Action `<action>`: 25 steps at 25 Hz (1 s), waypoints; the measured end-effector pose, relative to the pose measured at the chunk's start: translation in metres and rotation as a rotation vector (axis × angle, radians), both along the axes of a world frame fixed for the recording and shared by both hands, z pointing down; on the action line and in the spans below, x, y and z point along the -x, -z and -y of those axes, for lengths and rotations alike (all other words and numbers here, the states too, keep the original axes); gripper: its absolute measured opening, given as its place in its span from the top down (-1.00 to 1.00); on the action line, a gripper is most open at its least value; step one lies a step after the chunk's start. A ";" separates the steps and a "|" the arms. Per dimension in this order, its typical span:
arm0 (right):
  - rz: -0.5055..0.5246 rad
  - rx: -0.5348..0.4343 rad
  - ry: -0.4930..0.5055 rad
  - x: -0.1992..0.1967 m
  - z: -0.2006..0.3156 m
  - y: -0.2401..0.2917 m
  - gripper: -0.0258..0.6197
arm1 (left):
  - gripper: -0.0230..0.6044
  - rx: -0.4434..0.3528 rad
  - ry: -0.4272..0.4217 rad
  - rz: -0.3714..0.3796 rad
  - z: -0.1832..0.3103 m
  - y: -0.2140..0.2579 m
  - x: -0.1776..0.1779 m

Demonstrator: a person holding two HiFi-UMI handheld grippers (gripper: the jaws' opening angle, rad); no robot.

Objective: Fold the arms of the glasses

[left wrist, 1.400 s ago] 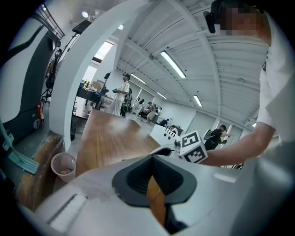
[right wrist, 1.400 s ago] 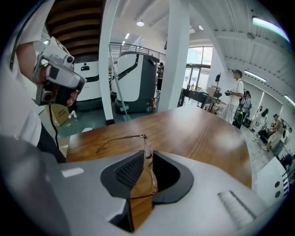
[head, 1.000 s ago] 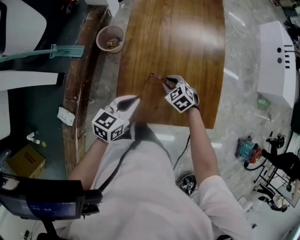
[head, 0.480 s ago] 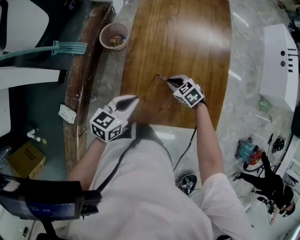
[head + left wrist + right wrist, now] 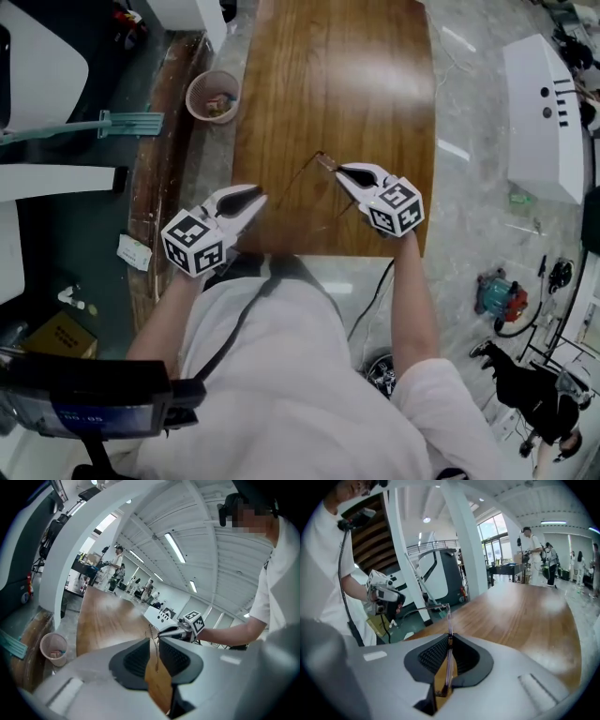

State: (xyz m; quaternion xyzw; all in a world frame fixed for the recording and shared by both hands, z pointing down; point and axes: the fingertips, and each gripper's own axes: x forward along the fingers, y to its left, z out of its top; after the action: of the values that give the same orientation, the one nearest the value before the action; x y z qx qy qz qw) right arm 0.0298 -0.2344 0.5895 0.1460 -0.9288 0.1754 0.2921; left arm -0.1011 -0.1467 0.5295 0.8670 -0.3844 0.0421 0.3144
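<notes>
A long, glossy brown wooden table (image 5: pixel 337 84) with fine straight grain and rounded corners fills the middle. Two smooth white plastic grippers with ribbed black pads hang over its near end. The right gripper (image 5: pixel 349 172) is closing its jaws, and its pads pinch the translucent pinkish rim of the thin-framed glasses (image 5: pixel 317 159), held above the tabletop. The left gripper (image 5: pixel 247 199) is opening its jaws, and one slim temple arm runs through the gap between its parted pads.
</notes>
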 end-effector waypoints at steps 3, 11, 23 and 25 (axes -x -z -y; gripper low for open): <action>0.106 -0.017 -0.079 -0.016 -0.001 0.032 0.82 | 0.67 -0.036 -0.081 -0.037 0.001 0.026 -0.008; 0.301 -0.064 -0.154 -0.058 -0.025 0.099 0.82 | 0.53 -0.030 -0.370 -0.195 -0.027 0.090 -0.066; 0.465 -0.089 -0.191 -0.074 -0.051 0.147 0.82 | 0.84 0.053 -0.634 -0.302 -0.055 0.115 -0.117; 0.507 -0.082 -0.223 -0.072 -0.052 0.155 0.82 | 0.84 0.048 -0.651 -0.294 -0.059 0.112 -0.125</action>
State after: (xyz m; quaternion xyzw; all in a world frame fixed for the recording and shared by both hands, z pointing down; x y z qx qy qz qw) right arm 0.1014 -0.1827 0.4346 0.2107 -0.9567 0.1996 0.0230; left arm 0.0237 -0.0880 0.4171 0.9331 -0.0376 0.0242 0.3569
